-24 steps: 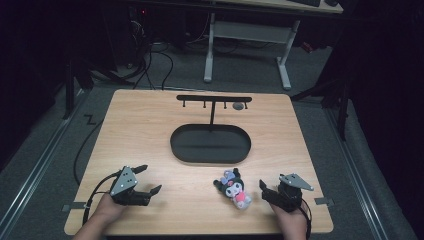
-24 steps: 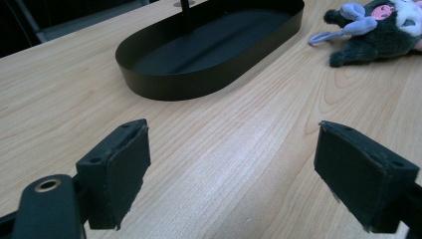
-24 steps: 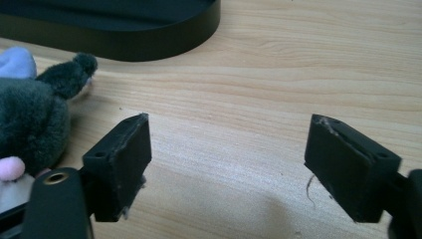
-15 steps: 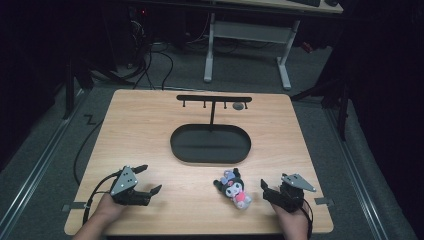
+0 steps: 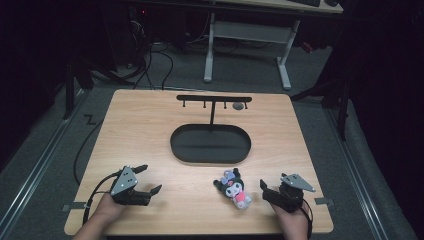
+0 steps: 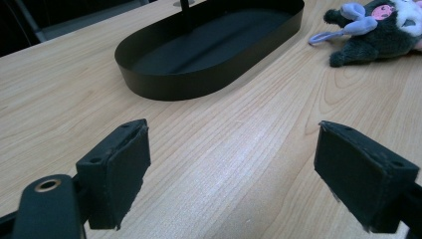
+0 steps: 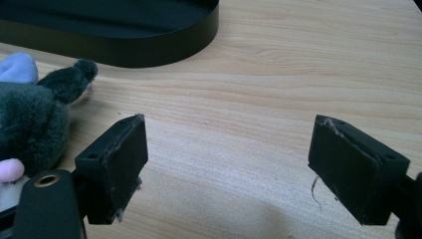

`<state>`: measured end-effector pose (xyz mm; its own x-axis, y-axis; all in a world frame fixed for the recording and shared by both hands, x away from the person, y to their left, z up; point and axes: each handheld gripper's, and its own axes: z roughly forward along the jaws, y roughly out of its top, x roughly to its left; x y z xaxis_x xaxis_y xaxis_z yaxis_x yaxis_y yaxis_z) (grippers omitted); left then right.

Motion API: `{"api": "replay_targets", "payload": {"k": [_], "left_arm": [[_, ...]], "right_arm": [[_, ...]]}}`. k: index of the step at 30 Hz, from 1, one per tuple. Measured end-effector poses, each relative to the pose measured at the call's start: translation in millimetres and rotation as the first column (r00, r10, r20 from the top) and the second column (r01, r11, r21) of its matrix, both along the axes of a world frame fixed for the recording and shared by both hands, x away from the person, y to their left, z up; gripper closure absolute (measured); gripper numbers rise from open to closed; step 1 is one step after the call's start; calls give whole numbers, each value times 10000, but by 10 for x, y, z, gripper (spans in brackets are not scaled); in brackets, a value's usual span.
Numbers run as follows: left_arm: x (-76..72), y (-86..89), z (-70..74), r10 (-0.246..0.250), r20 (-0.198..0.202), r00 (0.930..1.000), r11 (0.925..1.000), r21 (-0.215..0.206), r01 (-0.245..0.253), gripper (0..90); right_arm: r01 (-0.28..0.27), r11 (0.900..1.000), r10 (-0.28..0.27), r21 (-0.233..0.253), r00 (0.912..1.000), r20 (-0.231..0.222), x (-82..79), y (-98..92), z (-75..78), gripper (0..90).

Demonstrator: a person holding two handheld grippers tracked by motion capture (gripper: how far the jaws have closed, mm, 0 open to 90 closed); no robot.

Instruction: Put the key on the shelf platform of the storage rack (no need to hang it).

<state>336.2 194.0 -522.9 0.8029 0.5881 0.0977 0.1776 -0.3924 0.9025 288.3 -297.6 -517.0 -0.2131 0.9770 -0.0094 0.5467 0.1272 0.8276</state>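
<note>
Pale wooden bench (image 5: 150,130): nothing is begun, my left hand-held gripper (image 5: 148,181) and right hand-held gripper (image 5: 263,190) both gaping empty beside the untouched grey plush toy (image 5: 233,187).

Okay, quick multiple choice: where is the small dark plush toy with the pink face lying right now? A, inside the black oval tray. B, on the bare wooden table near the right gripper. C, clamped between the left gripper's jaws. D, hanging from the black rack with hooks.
B: the small dark plush toy with the pink face lies on the wooden table, outside the black oval tray and just beside the open right gripper.
</note>
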Motion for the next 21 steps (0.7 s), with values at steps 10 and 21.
{"api": "replay_targets", "payload": {"k": [10,21], "left_arm": [[0,0,0,2,0,10000,10000,0,-2,154],[0,-1,0,-10,-6,10000,10000,-2,10,154]], "right_arm": [[-38,10000,38,-20,10000,24,-1,4,9,151],[-297,9996,297,3,9995,-103,7,55,37,149]]}}
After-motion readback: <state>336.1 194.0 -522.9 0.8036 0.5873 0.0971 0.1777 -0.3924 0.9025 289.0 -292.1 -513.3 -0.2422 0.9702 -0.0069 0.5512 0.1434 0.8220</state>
